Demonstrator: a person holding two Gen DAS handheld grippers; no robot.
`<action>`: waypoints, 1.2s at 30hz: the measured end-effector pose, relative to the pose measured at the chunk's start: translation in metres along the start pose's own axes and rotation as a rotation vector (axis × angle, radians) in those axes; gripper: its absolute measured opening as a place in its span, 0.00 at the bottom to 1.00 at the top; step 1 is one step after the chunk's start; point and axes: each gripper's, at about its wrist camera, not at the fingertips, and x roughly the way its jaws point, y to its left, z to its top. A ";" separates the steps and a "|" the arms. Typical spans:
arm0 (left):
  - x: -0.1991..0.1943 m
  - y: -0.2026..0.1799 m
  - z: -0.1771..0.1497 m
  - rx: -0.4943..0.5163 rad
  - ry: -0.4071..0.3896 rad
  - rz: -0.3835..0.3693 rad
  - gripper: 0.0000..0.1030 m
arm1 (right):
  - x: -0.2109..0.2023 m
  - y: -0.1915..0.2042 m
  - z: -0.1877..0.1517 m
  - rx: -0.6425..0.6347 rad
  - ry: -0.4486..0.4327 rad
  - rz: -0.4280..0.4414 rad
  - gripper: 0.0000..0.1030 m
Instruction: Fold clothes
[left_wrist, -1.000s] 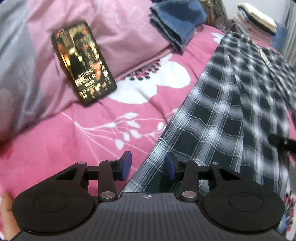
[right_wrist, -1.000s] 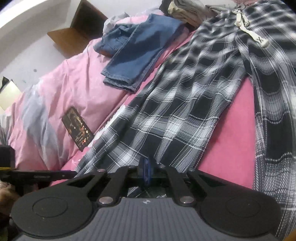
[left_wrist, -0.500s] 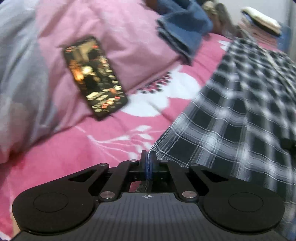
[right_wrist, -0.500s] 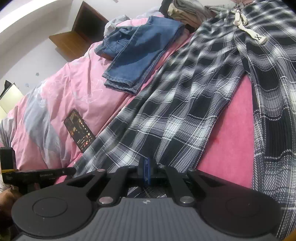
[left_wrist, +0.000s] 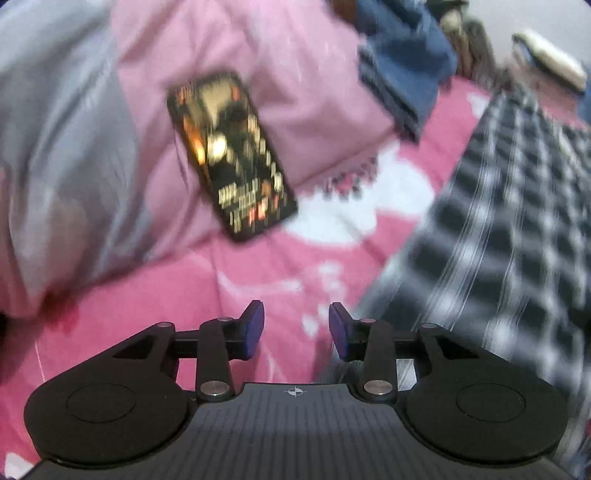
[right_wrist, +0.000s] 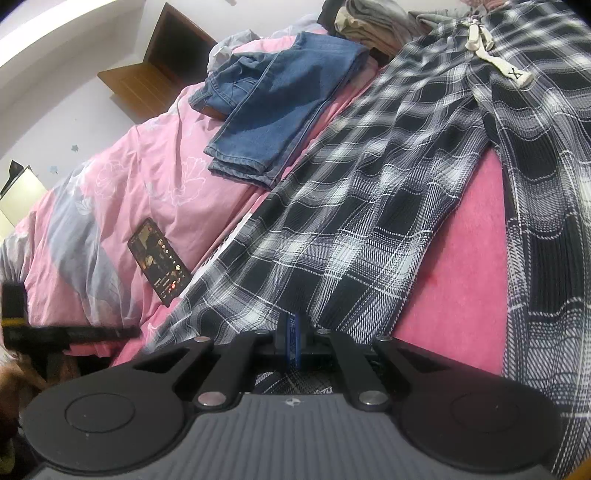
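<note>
Your right gripper is clamped on the near hem of the plaid trousers, which lie spread full-length on the pink bed; your left gripper hangs open, empty. Folded jeans lie far left; the trousers remain unfolded.

Trousers black-white plaid; jeans blue; bedding pink-grey floral.

Trousers spread lengthwise on the bed, legs apart. Folded jeans left of them, on the duvet. Phone on the duvet, nearer than the jeans, just left of the trouser hem. Clothes pile behind the jeans, beside the waistband drawstring.
</note>
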 end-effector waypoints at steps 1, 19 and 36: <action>-0.002 -0.002 0.008 0.002 -0.019 -0.015 0.42 | 0.000 0.000 0.000 0.000 -0.001 0.001 0.02; 0.112 -0.118 0.062 0.350 -0.059 -0.021 0.34 | -0.002 -0.003 -0.002 0.018 -0.011 0.022 0.02; 0.083 -0.115 0.080 0.270 -0.175 0.144 0.42 | -0.004 -0.008 -0.002 0.039 -0.018 0.043 0.02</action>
